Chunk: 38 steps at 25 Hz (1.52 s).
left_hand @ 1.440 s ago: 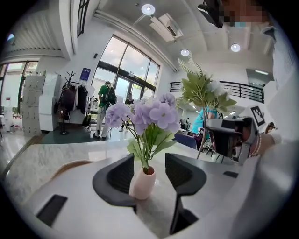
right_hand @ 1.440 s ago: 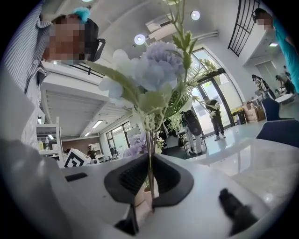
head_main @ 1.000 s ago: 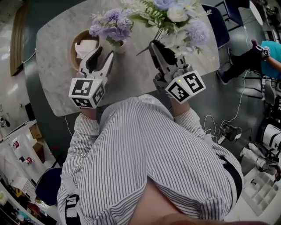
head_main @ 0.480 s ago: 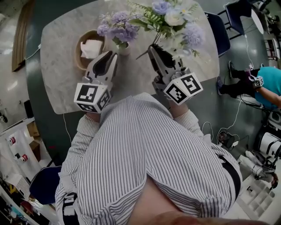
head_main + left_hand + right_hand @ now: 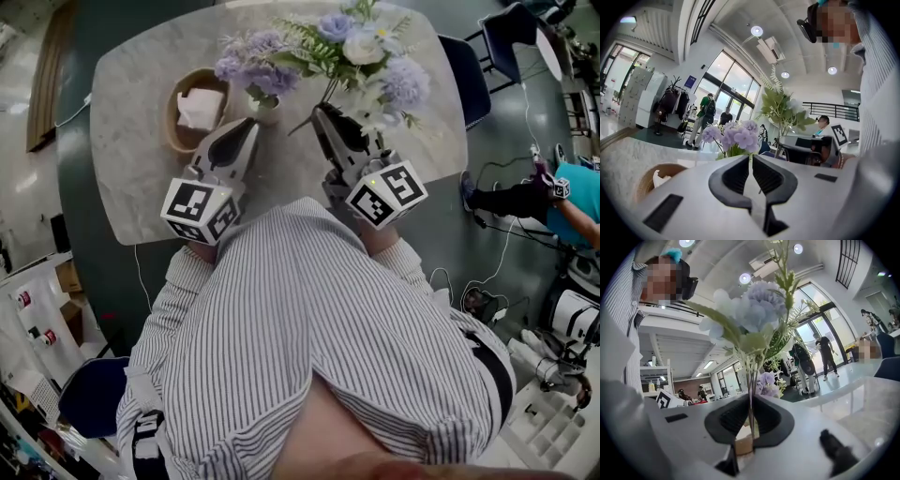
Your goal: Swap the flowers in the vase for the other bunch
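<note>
Black-and-white square markers on the grippers' cubes were the only print. On the oval, grey-veined marble table (image 5: 131,178) stood a small pale vase (image 5: 268,112) with the purple bunch (image 5: 251,66) in it, beside a round wooden bowl (image 5: 172,117) of crumpled white paper (image 5: 200,108). The left gripper (image 5: 251,129) had just been closing. Its ribbed dark jaws were down to a slit, pinching a thin green stem of that bunch. The right gripper (image 5: 324,112) was clamped on the thin stems of the mixed bunch (image 5: 361,52), blue and white blooms with ferny leaves, held beside the vase.
</note>
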### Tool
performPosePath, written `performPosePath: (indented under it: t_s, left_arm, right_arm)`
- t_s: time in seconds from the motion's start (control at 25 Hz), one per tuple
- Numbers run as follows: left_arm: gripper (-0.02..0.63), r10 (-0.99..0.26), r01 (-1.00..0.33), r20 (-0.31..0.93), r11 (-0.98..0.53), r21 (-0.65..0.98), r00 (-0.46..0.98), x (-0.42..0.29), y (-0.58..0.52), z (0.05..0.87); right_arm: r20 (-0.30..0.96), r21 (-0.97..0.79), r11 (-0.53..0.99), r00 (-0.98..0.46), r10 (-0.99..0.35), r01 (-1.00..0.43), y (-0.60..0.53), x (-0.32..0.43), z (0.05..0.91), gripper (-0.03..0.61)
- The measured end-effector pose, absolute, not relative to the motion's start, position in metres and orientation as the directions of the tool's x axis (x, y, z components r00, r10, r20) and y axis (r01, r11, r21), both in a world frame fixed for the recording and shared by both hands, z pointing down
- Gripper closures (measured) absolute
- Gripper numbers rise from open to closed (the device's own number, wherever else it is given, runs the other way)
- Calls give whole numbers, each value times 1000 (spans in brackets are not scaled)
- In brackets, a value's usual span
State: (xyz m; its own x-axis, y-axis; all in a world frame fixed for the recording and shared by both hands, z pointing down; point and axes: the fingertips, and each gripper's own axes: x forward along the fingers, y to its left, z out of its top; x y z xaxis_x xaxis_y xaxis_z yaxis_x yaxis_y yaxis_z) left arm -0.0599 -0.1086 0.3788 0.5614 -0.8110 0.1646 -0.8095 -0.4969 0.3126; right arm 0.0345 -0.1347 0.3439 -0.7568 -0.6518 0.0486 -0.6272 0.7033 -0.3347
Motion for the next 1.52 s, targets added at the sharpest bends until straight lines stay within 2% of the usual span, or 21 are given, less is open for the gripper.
performPosePath:
  t_s: [0.84,1.52]
  left_arm:
    - [589,-804,-791,190,-461,402,564,-58,-106,388]
    - [589,-802,-793,202,-452,409,562,-59,-106,393]
  right_arm:
    - [58,-332,703,-758,-650,-629,-129,38,347,540]
    - [61,-309,698,-746,-663,-646,-129,41,348,540]
